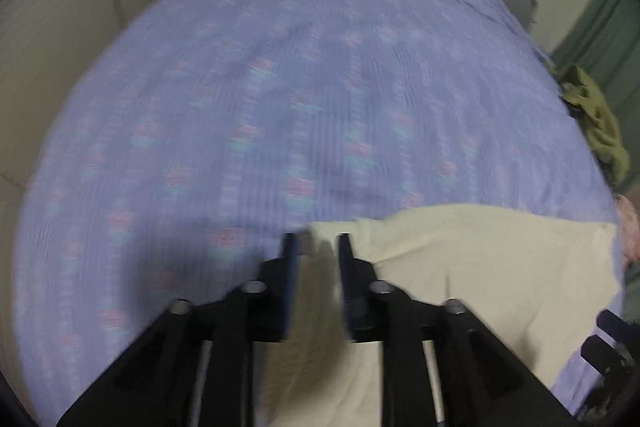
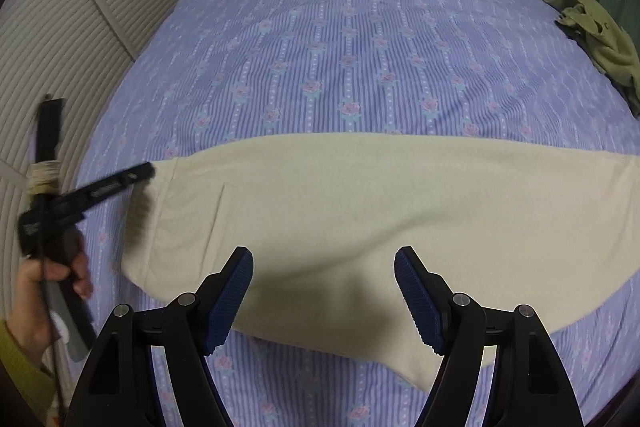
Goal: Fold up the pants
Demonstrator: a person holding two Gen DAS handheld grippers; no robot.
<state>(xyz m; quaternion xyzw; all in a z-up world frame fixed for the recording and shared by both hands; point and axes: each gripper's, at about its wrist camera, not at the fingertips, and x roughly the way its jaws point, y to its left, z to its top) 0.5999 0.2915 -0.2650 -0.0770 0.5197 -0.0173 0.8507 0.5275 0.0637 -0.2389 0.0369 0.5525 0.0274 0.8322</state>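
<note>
Two grippers above cream pants (image 2: pixel 360 211) on my bed.

The pants lie flat across the purple flowered bedspread (image 2: pixel 360 47). My left gripper (image 1: pixel 318 247) hovers at their corner, jaws narrowly parted; the blur hides whether they pinch cloth. My right gripper (image 2: pixel 324 291) hangs released, spread wide over the near edge. An olive garment (image 2: pixel 604 39) lies far right.

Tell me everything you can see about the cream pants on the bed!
The pants are plain cream, soft and fuzzy-looking, like fleece. They lie flat across the purple flowered bedsheet, folded into one long band. A seam line shows near their left end. The left tool is at that end; whether it touches is unclear. The right tool hovers open above them.
</note>
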